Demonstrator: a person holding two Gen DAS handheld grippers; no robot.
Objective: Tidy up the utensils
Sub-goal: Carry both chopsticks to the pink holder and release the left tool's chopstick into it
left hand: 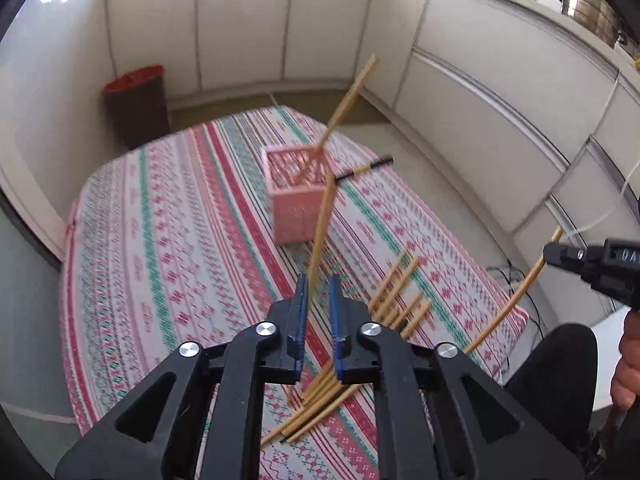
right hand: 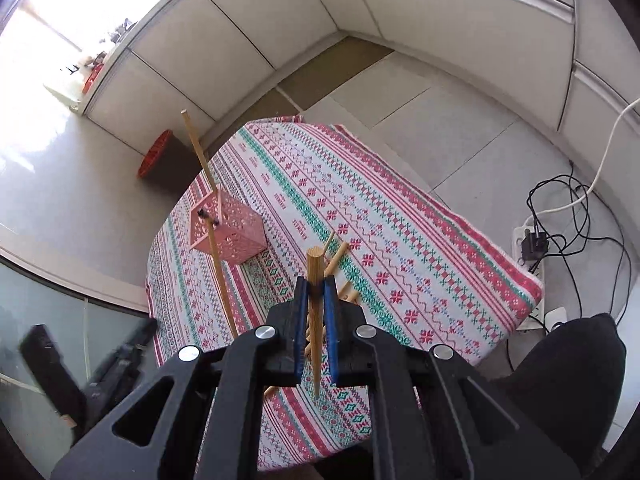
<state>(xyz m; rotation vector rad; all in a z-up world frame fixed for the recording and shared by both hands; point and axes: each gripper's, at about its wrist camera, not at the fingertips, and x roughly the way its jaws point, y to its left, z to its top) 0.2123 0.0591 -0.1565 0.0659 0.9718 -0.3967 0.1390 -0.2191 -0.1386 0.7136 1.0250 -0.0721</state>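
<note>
A pink perforated holder (left hand: pixel 296 196) stands on the patterned tablecloth (left hand: pixel 168 248), with one wooden chopstick (left hand: pixel 352 100) leaning out of it. My left gripper (left hand: pixel 318 292) is shut on a wooden chopstick (left hand: pixel 322 224), held upright above a loose pile of chopsticks (left hand: pixel 396 296). My right gripper (right hand: pixel 316 292) is shut on another wooden chopstick (right hand: pixel 315 280), held upright; it shows in the left wrist view (left hand: pixel 516 296) at the right. In the right wrist view the holder (right hand: pixel 228 236) sits to the left, with the left gripper's chopstick (right hand: pixel 220 264) in front of it.
A dark bin with a red rim (left hand: pixel 138 104) stands on the floor beyond the table. White cabinets (left hand: pixel 480 112) line the walls. A power strip with cables (right hand: pixel 536 248) lies on the floor right of the table. A black-and-tan stick (left hand: pixel 366 169) lies behind the holder.
</note>
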